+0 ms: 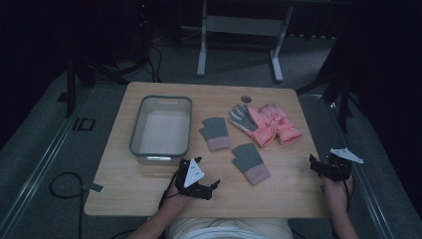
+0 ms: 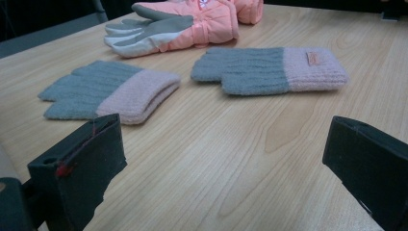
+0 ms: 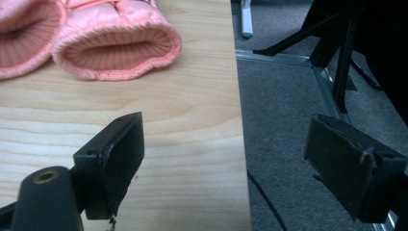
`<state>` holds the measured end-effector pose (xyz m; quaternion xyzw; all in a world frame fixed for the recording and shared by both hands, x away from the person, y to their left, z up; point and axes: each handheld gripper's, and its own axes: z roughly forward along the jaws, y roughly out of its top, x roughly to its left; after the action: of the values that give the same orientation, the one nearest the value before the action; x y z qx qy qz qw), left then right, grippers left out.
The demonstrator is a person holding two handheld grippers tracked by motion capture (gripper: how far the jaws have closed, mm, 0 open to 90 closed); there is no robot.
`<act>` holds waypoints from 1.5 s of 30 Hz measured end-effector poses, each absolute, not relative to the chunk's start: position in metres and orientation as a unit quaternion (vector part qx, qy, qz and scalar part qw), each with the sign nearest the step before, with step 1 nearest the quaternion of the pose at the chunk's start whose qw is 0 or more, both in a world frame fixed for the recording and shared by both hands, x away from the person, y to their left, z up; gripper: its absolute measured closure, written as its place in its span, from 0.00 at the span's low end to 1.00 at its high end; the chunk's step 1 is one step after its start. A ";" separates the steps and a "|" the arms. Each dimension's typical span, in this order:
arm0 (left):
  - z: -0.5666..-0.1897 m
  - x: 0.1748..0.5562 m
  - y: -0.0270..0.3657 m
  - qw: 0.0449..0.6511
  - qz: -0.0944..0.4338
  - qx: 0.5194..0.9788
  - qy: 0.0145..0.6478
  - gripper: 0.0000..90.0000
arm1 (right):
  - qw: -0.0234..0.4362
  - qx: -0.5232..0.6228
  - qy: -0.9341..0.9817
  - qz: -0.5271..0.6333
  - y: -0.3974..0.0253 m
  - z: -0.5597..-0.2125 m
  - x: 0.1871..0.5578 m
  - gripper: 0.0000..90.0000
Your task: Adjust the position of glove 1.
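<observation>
Nearby, grey knit gloves (image 2: 260, 70), pink cuffs.

Knit gloves (image 2: 260, 70) fuzzy wool; table (image 2: 231, 159) smooth matt wood.

On the worktop (image 1: 149, 184), a bin (image 1: 161, 127) sits left of centre; two knit gloves (image 1: 215, 133) (image 1: 251, 163) lie mid-worktop, the ski gloves (image 1: 266, 123) behind them toward the far right corner.

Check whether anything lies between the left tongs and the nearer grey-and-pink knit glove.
Nothing visible does. The left tongs are open over bare wood, and the table runs clear up to the nearer knit glove. The second knit glove lies off to the side, apart from that path.
</observation>
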<state>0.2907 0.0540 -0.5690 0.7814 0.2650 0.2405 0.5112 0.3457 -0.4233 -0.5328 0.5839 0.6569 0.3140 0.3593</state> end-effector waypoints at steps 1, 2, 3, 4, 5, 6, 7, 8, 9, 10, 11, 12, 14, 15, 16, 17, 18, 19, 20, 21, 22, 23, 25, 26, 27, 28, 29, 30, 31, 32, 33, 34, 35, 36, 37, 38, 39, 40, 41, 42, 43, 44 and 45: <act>-0.569 0.291 0.054 0.511 0.239 0.782 0.267 0.00 | 0.356 0.584 0.657 0.315 -0.422 -0.531 0.346 0.15; -0.569 0.292 0.054 0.510 0.237 0.782 0.268 0.00 | 0.354 0.585 0.658 0.316 -0.422 -0.530 0.346 0.15; -0.569 0.292 0.054 0.509 0.235 0.783 0.269 0.00 | 0.351 0.585 0.660 0.316 -0.421 -0.528 0.346 0.15; -0.569 0.292 0.054 0.509 0.235 0.783 0.271 0.00 | 0.349 0.585 0.661 0.316 -0.421 -0.524 0.347 0.14; -0.569 0.292 0.054 0.511 0.235 0.781 0.272 0.00 | 0.353 0.584 0.655 0.323 -0.421 -0.520 0.346 0.14; -0.569 0.292 0.055 0.512 0.234 0.780 0.272 0.00 | 0.358 0.584 0.649 0.331 -0.421 -0.514 0.345 0.14; -0.569 0.292 0.055 0.512 0.234 0.780 0.272 0.00 | 0.358 0.584 0.649 0.331 -0.421 -0.514 0.345 0.14; -0.569 0.292 0.055 0.513 0.234 0.780 0.272 0.00 | 0.361 0.584 0.644 0.337 -0.421 -0.509 0.344 0.14; -0.569 0.292 0.055 0.513 0.235 0.780 0.271 0.00 | 0.369 0.582 0.639 0.343 -0.421 -0.499 0.344 0.14; -0.569 0.292 0.055 0.512 0.236 0.781 0.269 0.00 | 0.369 0.581 0.639 0.344 -0.420 -0.496 0.345 0.14; -0.569 0.291 0.054 0.512 0.238 0.781 0.267 0.00 | 0.370 0.577 0.641 0.345 -0.419 -0.492 0.345 0.14; -0.569 0.291 0.054 0.511 0.239 0.782 0.265 0.00 | 0.373 0.574 0.642 0.345 -0.418 -0.489 0.346 0.14; -0.569 0.290 0.054 0.509 0.241 0.784 0.261 0.00 | 0.376 0.569 0.643 0.348 -0.415 -0.483 0.348 0.14; -0.569 0.291 0.054 0.509 0.242 0.784 0.261 0.00 | 0.378 0.567 0.642 0.351 -0.413 -0.480 0.349 0.14; -0.569 0.291 0.054 0.509 0.241 0.783 0.263 0.00 | 0.379 0.565 0.642 0.352 -0.411 -0.478 0.350 0.14; -0.569 0.291 0.054 0.511 0.240 0.782 0.264 0.00 | 0.380 0.562 0.644 0.354 -0.409 -0.475 0.351 0.14; -0.569 0.291 0.054 0.512 0.240 0.782 0.264 0.00 | 0.380 0.559 0.644 0.357 -0.407 -0.473 0.352 0.14; -0.569 0.291 0.054 0.512 0.240 0.781 0.264 0.00 | 0.380 0.558 0.645 0.358 -0.404 -0.471 0.353 0.14; -0.569 0.291 0.054 0.512 0.239 0.782 0.264 0.00 | 0.383 0.555 0.647 0.357 -0.401 -0.469 0.354 0.14; -0.569 0.291 0.054 0.512 0.239 0.782 0.263 0.00 | 0.386 0.551 0.648 0.357 -0.399 -0.467 0.355 0.14; -0.569 0.290 0.054 0.512 0.239 0.782 0.263 0.00 | 0.384 0.548 0.651 0.359 -0.396 -0.465 0.356 0.14; -0.569 0.290 0.054 0.511 0.239 0.782 0.263 0.00 | 0.383 0.545 0.653 0.361 -0.393 -0.463 0.357 0.14; -0.569 0.291 0.054 0.512 0.238 0.782 0.262 0.00 | 0.377 0.541 0.657 0.365 -0.388 -0.459 0.359 0.14; -0.569 0.291 0.055 0.513 0.237 0.782 0.262 0.00 | 0.377 0.539 0.658 0.367 -0.386 -0.458 0.360 0.14; -0.569 0.291 0.055 0.513 0.237 0.783 0.262 0.00 | 0.376 0.538 0.657 0.370 -0.383 -0.455 0.361 0.15; -0.569 0.291 0.055 0.513 0.236 0.783 0.261 0.00 | 0.373 0.538 0.656 0.375 -0.382 -0.454 0.361 0.15; -0.569 0.291 0.055 0.513 0.236 0.783 0.261 0.00 | 0.371 0.537 0.656 0.380 -0.381 -0.453 0.363 0.16; -0.569 0.291 0.054 0.513 0.236 0.783 0.261 0.00 | 0.367 0.539 0.655 0.381 -0.380 -0.452 0.364 0.17; -0.569 0.291 0.054 0.512 0.235 0.784 0.260 0.00 | 0.364 0.541 0.656 0.380 -0.379 -0.452 0.366 0.18; -0.569 0.291 0.054 0.511 0.236 0.784 0.260 0.00 | 0.358 0.546 0.655 0.380 -0.378 -0.452 0.367 0.18; -0.569 0.291 0.054 0.511 0.236 0.784 0.260 0.00 | 0.349 0.553 0.653 0.382 -0.378 -0.452 0.368 0.18; -0.569 0.290 0.054 0.511 0.237 0.784 0.259 0.00 | 0.341 0.555 0.653 0.387 -0.377 -0.451 0.369 0.17; -0.569 0.291 0.054 0.511 0.236 0.785 0.259 0.00 | 0.339 0.553 0.654 0.388 -0.376 -0.451 0.370 0.17; -0.569 0.291 0.054 0.511 0.236 0.785 0.260 0.00 | 0.340 0.551 0.658 0.385 -0.375 -0.451 0.371 0.17; -0.569 0.291 0.054 0.511 0.236 0.785 0.260 0.00 | 0.340 0.551 0.658 0.385 -0.375 -0.451 0.371 0.17; -0.569 0.291 0.054 0.512 0.235 0.784 0.261 0.00 | 0.331 0.546 0.666 0.386 -0.370 -0.451 0.375 0.14; -0.569 0.291 0.054 0.512 0.235 0.784 0.261 0.00 | 0.330 0.544 0.669 0.384 -0.368 -0.451 0.377 0.14; -0.569 0.291 0.054 0.512 0.235 0.784 0.261 0.00 | 0.333 0.542 0.671 0.380 -0.366 -0.451 0.378 0.14; -0.569 0.291 0.054 0.512 0.235 0.784 0.261 0.00 | 0.333 0.542 0.672 0.380 -0.364 -0.450 0.380 0.14; -0.569 0.291 0.054 0.511 0.235 0.784 0.261 0.00 | 0.325 0.539 0.672 0.390 -0.362 -0.450 0.381 0.13; -0.569 0.291 0.054 0.512 0.235 0.784 0.260 0.00 | 0.322 0.536 0.673 0.395 -0.360 -0.450 0.381 0.13; -0.569 0.291 0.054 0.512 0.235 0.784 0.261 0.00 | 0.324 0.533 0.674 0.396 -0.358 -0.449 0.382 0.13; -0.569 0.291 0.054 0.512 0.235 0.784 0.261 0.00 | 0.322 0.530 0.677 0.396 -0.355 -0.449 0.383 0.13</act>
<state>0.2908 0.0543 -0.5689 0.7843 0.2606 0.2345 0.5118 0.3829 -0.3553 -0.4487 0.5303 0.6767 0.3963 0.3222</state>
